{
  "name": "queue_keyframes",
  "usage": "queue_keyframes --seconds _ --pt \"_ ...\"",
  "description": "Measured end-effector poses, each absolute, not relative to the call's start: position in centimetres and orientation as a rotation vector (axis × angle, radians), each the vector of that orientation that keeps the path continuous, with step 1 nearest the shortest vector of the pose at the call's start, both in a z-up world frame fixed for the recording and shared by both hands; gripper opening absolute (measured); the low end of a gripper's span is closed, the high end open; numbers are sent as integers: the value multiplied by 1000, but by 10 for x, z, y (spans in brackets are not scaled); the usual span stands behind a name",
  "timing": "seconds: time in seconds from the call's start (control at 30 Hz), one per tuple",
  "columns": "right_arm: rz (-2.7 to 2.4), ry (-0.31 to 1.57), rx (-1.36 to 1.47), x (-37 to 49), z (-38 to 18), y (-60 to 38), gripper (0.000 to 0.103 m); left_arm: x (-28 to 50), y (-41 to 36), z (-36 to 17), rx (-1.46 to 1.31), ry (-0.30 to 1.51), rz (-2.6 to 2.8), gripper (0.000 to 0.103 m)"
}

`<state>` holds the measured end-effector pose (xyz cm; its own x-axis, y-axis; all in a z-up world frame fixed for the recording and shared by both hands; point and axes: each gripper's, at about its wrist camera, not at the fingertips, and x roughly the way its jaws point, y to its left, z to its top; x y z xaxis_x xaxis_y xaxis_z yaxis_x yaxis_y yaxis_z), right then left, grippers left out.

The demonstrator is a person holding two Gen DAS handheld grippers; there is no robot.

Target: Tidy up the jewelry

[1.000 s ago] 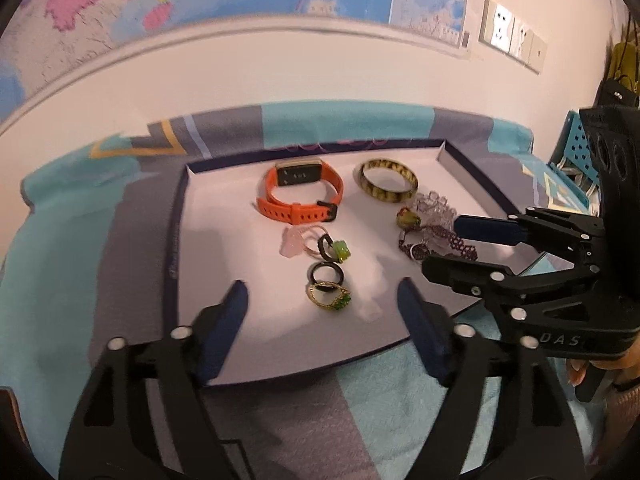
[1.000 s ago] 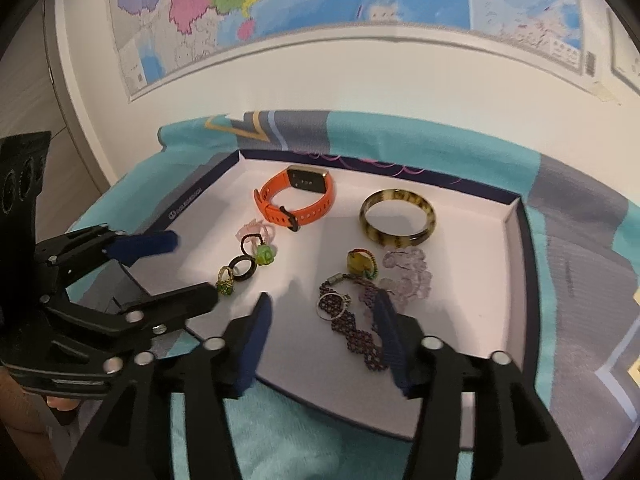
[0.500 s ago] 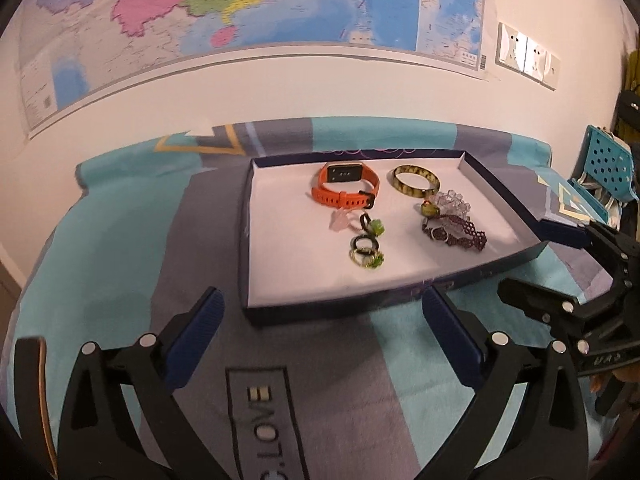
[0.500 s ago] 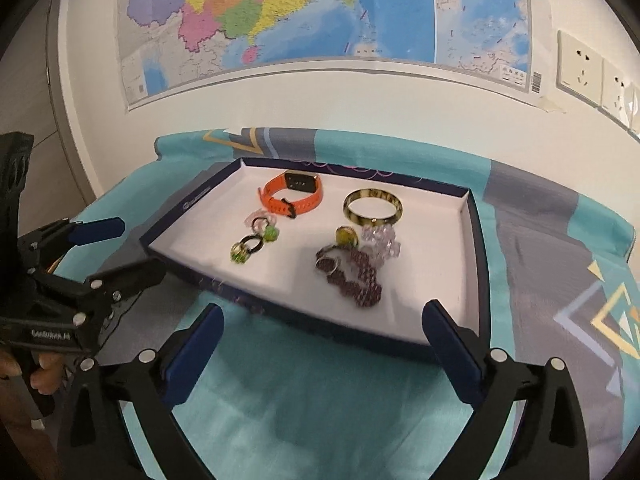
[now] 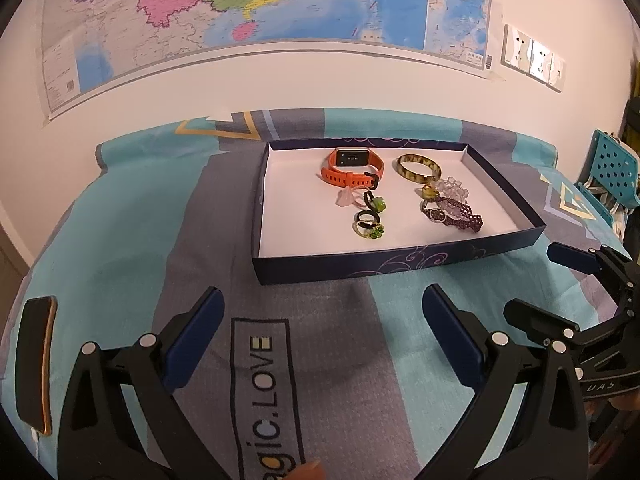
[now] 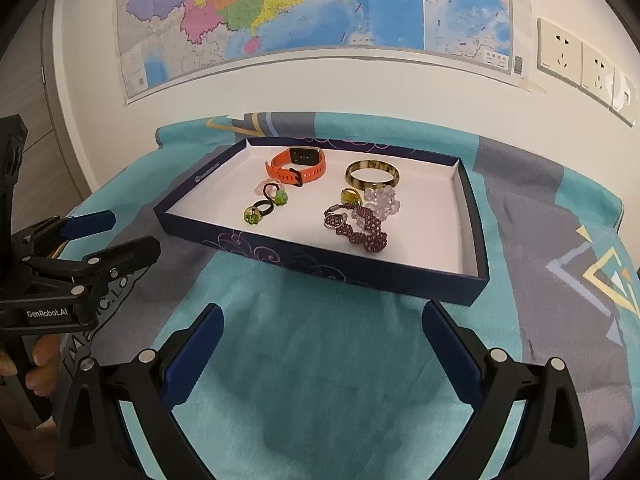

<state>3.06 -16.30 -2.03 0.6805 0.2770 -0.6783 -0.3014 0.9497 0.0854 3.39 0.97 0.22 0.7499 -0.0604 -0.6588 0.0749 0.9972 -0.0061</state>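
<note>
A dark blue shallow box point(image 5: 360, 266) point(image 6: 320, 258) with a white floor sits on the bed. It holds an orange watch band point(image 5: 352, 168) point(image 6: 298, 166), a tortoiseshell bangle point(image 5: 418, 166) point(image 6: 372, 176), several rings point(image 5: 370, 216) point(image 6: 266, 204), clear beads point(image 5: 456, 192) point(image 6: 384, 200) and a purple beaded bracelet point(image 5: 456, 216) point(image 6: 364, 230). My left gripper point(image 5: 322, 320) point(image 6: 112, 232) is open and empty, well in front of the box. My right gripper point(image 6: 320, 340) point(image 5: 536, 280) is open and empty, in front of the box's near right side.
The bed has a teal and grey patterned sheet point(image 5: 120, 220). A dark phone point(image 5: 34, 364) lies at the left edge. A map point(image 5: 240, 0) hangs on the white wall behind. Wall sockets point(image 6: 580, 64) are at the right. A teal chair point(image 5: 612, 172) stands far right.
Both grippers have pulled back from over the box to well in front of it and opened wider. The jewelry lies as before.
</note>
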Motion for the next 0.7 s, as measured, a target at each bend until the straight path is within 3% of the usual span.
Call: queue_keyframes --seconds 0.7 --pt "330 762 -39 19 -20 -159 96 20 1 0 24 730 -79 98"
